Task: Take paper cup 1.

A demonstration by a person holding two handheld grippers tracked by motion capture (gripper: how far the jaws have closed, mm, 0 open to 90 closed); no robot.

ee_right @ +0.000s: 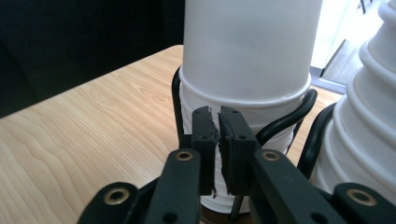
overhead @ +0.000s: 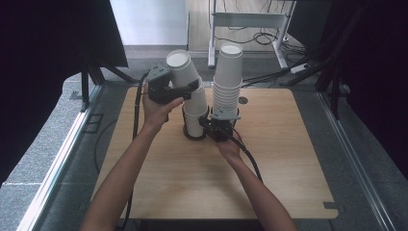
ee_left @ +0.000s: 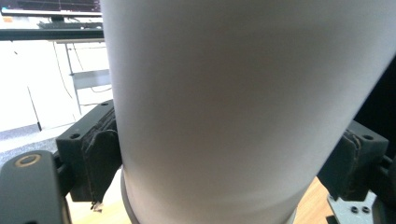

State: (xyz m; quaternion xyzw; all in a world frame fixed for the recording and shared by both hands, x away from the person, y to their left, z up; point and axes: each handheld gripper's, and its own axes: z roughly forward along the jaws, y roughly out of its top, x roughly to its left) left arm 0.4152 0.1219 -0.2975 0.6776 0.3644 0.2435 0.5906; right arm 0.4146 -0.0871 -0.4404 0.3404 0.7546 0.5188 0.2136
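Cup tilting away from short stack, seemingly being peeled off it; judging separation roughly midway, lift-clear and set-down left to do; cup white paper, smooth-walled, mouth open upward; left gripper clamping cup wall between pads; right gripper, jaws pressed nearly together, steadying black wire holder at short stack's base; tall stack standing just right of short stack on wooden table.

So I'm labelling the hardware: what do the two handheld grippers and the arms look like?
Both grippers, left and right, are black with blocky padded jaws, brass-coloured pivot rivets and small screws. Each trails a black cable; the right carries a grey plate. The forearms are bare, without sleeves.
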